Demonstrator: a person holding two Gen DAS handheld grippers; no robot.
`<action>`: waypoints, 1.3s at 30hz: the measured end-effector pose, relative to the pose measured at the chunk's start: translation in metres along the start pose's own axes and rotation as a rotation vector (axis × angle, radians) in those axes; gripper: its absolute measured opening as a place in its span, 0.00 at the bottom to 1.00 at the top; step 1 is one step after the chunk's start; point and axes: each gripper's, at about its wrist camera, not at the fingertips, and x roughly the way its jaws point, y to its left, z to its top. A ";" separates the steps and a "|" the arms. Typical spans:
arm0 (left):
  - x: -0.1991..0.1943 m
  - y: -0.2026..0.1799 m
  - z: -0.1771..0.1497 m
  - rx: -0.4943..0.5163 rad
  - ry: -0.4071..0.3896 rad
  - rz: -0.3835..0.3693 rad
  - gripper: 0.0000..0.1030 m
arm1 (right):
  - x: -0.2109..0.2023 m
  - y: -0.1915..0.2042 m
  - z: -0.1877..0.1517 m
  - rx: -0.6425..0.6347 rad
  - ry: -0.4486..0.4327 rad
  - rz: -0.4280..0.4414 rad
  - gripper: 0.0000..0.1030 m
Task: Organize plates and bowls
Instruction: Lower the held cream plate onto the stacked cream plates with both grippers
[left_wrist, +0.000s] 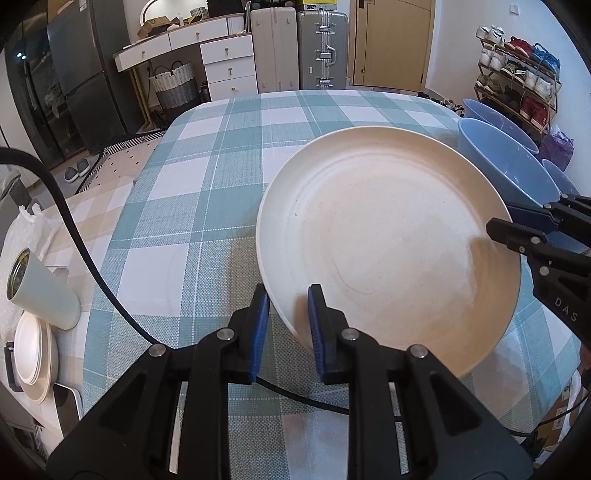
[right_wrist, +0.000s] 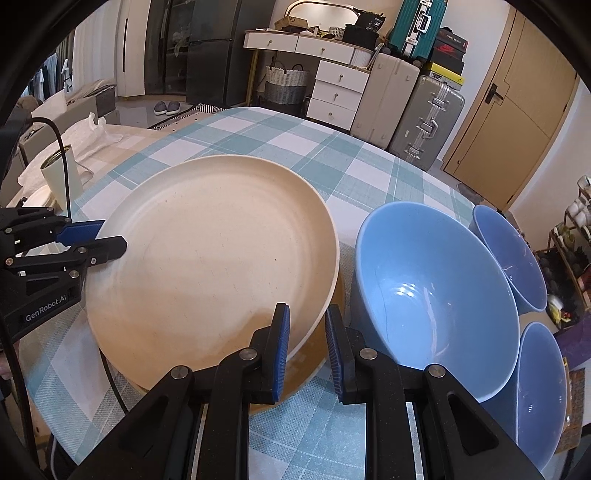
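Grippers are clamping a cream plate (right_wrist: 214, 254) by opposite rims: left gripper (left_wrist: 286, 321) and right gripper (right_wrist: 307, 345) are both pinching it, tilted just above another plate (right_wrist: 325, 347) on the checked tablecloth (left_wrist: 192, 206), beside three blue bowls (right_wrist: 436, 295).

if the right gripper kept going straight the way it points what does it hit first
Most likely the round cream plate, whose rim the right gripper is already shut on. It would push across that plate toward the left gripper gripping the far rim; depth is uncertain.
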 end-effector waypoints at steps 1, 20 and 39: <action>0.000 -0.001 0.000 0.004 0.000 0.001 0.17 | 0.000 0.000 -0.001 0.001 0.001 0.000 0.19; 0.006 -0.026 -0.008 0.099 -0.018 0.078 0.20 | 0.005 0.000 -0.017 0.015 0.023 -0.030 0.20; 0.009 -0.032 -0.011 0.110 -0.007 0.074 0.26 | 0.014 0.000 -0.022 0.021 0.043 -0.039 0.24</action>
